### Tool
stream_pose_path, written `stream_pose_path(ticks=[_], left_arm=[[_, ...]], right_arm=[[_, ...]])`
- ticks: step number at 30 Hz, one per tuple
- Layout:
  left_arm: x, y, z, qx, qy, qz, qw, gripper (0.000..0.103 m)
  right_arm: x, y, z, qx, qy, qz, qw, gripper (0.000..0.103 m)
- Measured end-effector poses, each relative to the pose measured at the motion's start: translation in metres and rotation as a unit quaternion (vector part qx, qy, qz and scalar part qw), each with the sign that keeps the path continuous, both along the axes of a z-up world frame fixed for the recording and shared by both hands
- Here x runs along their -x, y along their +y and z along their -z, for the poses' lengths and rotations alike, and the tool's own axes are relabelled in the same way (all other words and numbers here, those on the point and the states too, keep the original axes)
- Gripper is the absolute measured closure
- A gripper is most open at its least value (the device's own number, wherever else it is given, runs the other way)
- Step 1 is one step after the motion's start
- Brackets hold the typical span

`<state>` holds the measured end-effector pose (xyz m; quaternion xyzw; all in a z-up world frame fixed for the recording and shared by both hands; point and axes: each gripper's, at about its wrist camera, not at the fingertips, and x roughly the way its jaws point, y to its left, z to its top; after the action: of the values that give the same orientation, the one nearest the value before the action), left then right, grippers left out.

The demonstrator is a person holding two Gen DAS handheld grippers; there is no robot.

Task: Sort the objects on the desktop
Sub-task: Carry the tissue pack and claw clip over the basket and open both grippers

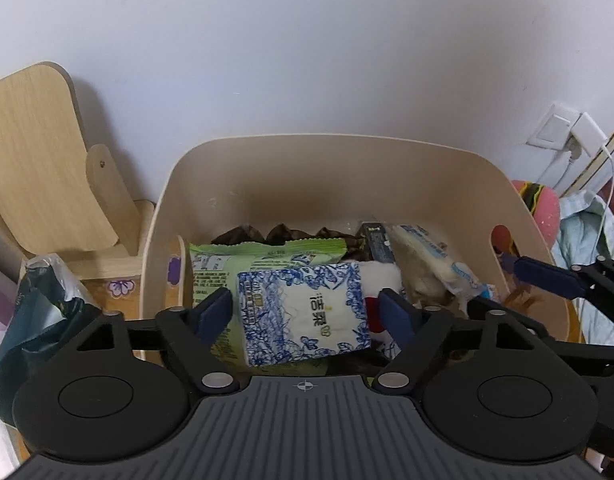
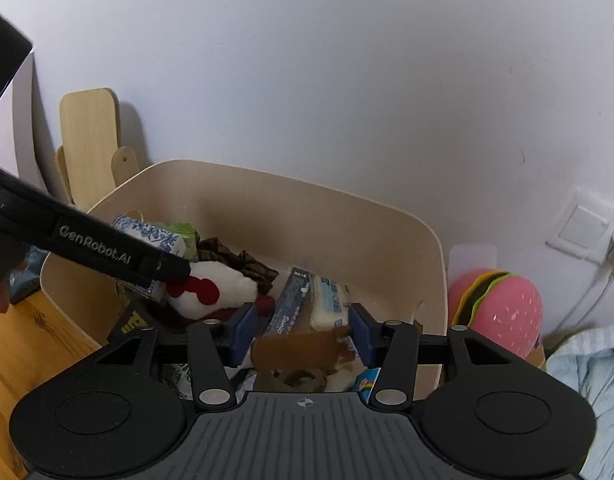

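A beige bin [image 1: 267, 168] against the wall holds snack packets, a white plush with a red bow [image 2: 219, 288] and a dark blue box [image 2: 291, 300]. My left gripper [image 1: 307, 312] is open over the bin, and a blue-and-white tissue pack [image 1: 303, 312] lies between its blue pads without touching them. My right gripper [image 2: 303, 332] is over the bin's right part [image 2: 427, 248]. A brown object [image 2: 303, 352] sits blurred between its pads, which stand a little apart from it. The left gripper's arm crosses the right wrist view at left.
A wooden stand [image 1: 43, 152] is left of the bin, with a dark plastic bag [image 1: 39, 312] in front. A pink burger toy [image 2: 503, 308], light blue cloth [image 2: 587, 380] and a wall socket [image 2: 583, 228] with cable lie to the right. Wooden desk surface [image 2: 31, 344] shows at left.
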<state>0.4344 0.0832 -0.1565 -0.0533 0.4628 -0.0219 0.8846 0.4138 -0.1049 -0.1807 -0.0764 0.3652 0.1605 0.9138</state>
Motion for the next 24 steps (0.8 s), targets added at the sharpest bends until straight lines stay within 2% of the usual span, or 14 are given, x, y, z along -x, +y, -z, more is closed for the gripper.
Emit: stream_pose_path(ticks=[3,8,13,19,24], left_arm=[[0.001,0.002,0.002,-0.005,-0.009,-0.002,0.9999,0.017],[0.006,0.006,0.000,0.011,-0.015,-0.012,0.9998,0.017],[0.013,0.009,-0.003,0.022,-0.005,-0.010,0.9997,0.017],[0.024,0.008,-0.014,0.004,-0.016,-0.007,0.9998,0.017],[0.037,0.010,-0.028,-0.005,-0.025,-0.030,0.9992,0.017]], right_arm=[[0.002,0.000,-0.003,0.001,-0.004,0.004,1.000,0.033],[0.003,-0.002,-0.008,0.001,-0.009,0.010,1.000,0.027],[0.005,-0.002,-0.013,-0.004,-0.009,0.018,1.000,0.026],[0.013,-0.005,-0.019,-0.010,-0.004,0.030,0.999,0.026],[0.023,-0.009,-0.028,-0.022,-0.003,0.040,0.999,0.026]])
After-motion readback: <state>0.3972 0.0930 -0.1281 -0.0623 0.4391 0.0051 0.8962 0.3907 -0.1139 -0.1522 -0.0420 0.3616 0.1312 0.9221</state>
